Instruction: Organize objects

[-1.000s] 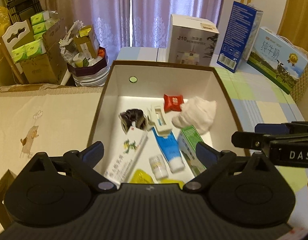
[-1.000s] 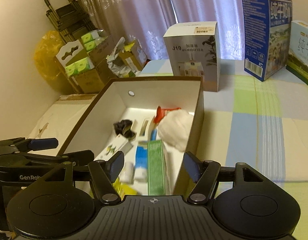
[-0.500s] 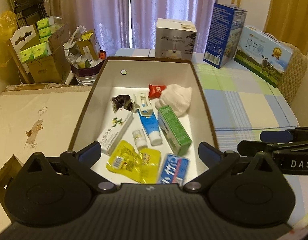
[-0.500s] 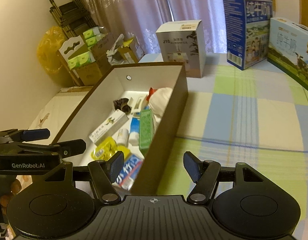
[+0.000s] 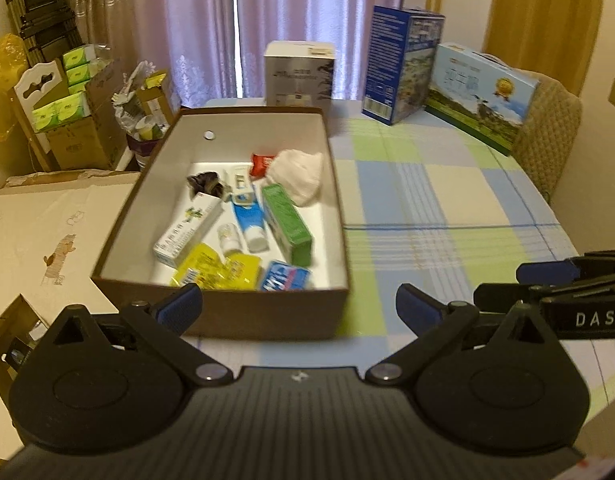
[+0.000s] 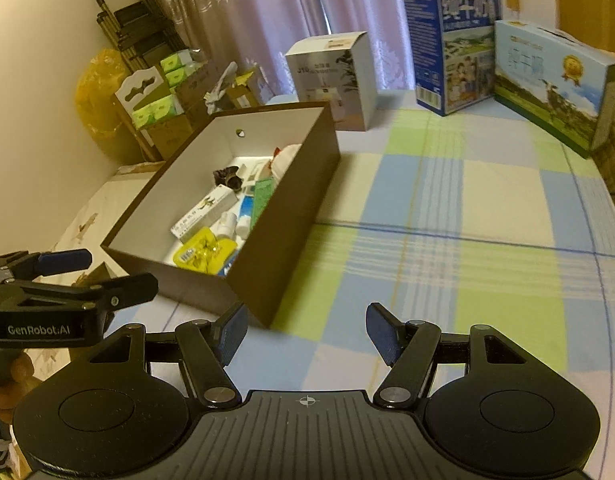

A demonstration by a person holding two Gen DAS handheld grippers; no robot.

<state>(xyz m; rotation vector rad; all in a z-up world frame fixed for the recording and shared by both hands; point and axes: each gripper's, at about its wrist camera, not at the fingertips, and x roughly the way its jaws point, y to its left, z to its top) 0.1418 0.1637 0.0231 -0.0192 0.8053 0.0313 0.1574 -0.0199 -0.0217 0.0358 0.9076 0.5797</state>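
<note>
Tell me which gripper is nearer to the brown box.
Left. The left gripper hangs open just short of the brown box, facing its near wall. The right gripper, also open, is off the box's near right corner, over the checked tablecloth.

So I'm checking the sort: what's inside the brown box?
Inside the brown box: white cloth, green carton, blue tube, white medicine box, yellow packet, blue pack. Anything beneath them is hidden.
</note>
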